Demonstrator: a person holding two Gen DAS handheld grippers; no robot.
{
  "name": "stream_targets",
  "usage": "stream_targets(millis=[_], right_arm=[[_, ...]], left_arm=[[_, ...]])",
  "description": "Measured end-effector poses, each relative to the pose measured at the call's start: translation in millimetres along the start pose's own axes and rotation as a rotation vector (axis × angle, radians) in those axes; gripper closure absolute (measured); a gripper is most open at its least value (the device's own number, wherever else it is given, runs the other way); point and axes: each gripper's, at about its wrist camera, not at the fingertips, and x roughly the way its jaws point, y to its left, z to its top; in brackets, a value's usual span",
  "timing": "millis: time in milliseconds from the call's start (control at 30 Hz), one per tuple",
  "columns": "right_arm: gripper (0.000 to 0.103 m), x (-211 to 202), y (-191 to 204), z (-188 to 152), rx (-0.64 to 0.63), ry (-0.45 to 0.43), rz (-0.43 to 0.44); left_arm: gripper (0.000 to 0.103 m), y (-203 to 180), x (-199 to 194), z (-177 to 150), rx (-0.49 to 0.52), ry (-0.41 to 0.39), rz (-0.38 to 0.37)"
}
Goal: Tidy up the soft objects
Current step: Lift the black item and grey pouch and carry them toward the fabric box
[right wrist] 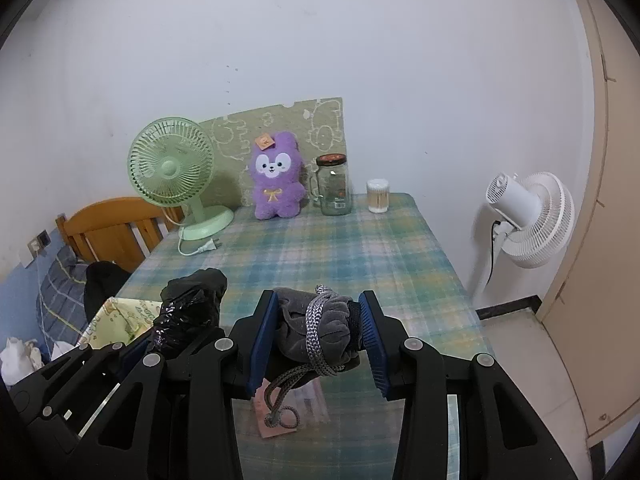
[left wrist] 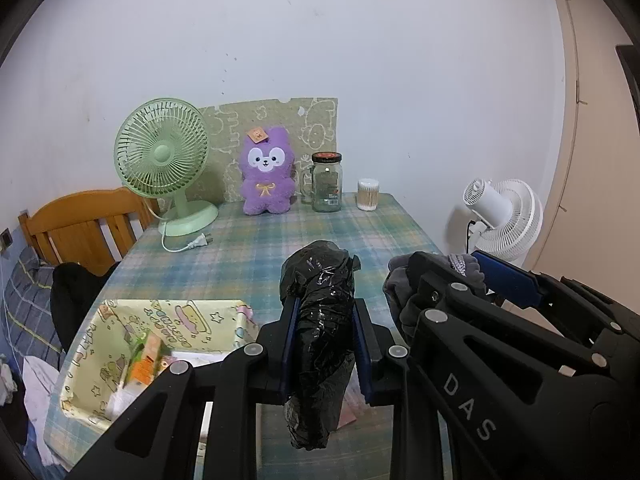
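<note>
A black bag roll (left wrist: 318, 336) is clamped in the left tool (left wrist: 325, 344) and a grey corded bundle (right wrist: 316, 328) in the right tool (right wrist: 320, 338), both held above the plaid counter (right wrist: 360, 240), beside a yellow box (left wrist: 120, 340) at its left edge.

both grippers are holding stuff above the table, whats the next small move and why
Probably swing the left gripper, shut on the crinkled black plastic bag roll, left over the open yellow cartoon-print box and lower it in. The box sits just beside it with room, while the right gripper holds the grey cord-tied cloth bundle.
</note>
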Motion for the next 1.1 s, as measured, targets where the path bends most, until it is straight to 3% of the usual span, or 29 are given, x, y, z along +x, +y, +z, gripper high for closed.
stream_targets(millis=[1100], right_arm=[[0.058,24.0,81.0,7.5,-0.064,-0.002,0.083]], left_arm=[[0.079,76.7,-4.0,-0.5,-0.028,-0.007,0.057]])
